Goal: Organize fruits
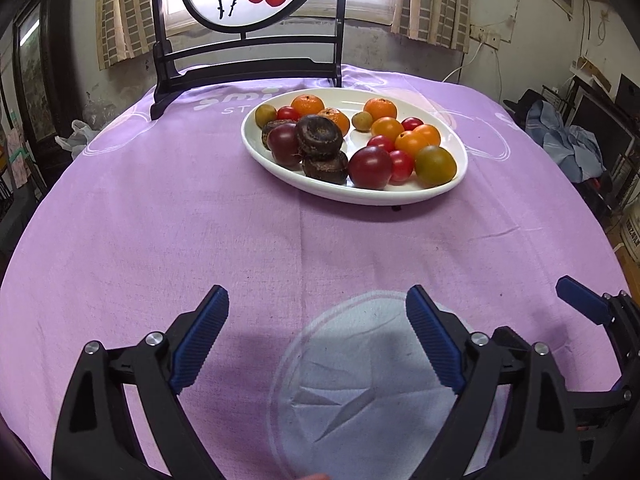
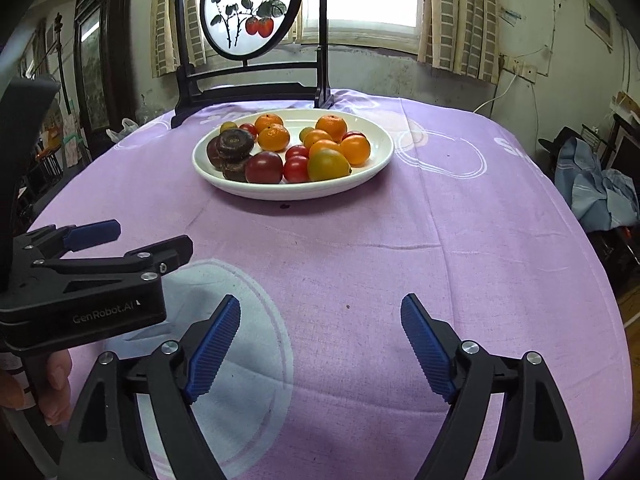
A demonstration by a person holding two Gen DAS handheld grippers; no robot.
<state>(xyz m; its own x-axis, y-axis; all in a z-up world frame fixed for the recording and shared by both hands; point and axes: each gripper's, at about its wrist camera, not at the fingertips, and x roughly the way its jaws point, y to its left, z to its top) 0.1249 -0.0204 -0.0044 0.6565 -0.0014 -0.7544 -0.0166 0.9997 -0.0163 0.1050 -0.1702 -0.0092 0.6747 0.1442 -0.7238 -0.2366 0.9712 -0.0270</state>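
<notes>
all the fruits (image 1: 360,140) sat heaped together on the white oval plate (image 1: 460,176) at the far middle of the purple cloth (image 1: 200,220), dark ones to the left, orange and red ones to the right, likely gathered there so none rolled off. no fruit lay loose on the cloth. both tongs hovered low at the near edge, well apart from the plate: the left gripper (image 1: 316,340) spread wide and empty, the right gripper (image 2: 320,344) likewise spread, holding nothing.
</notes>
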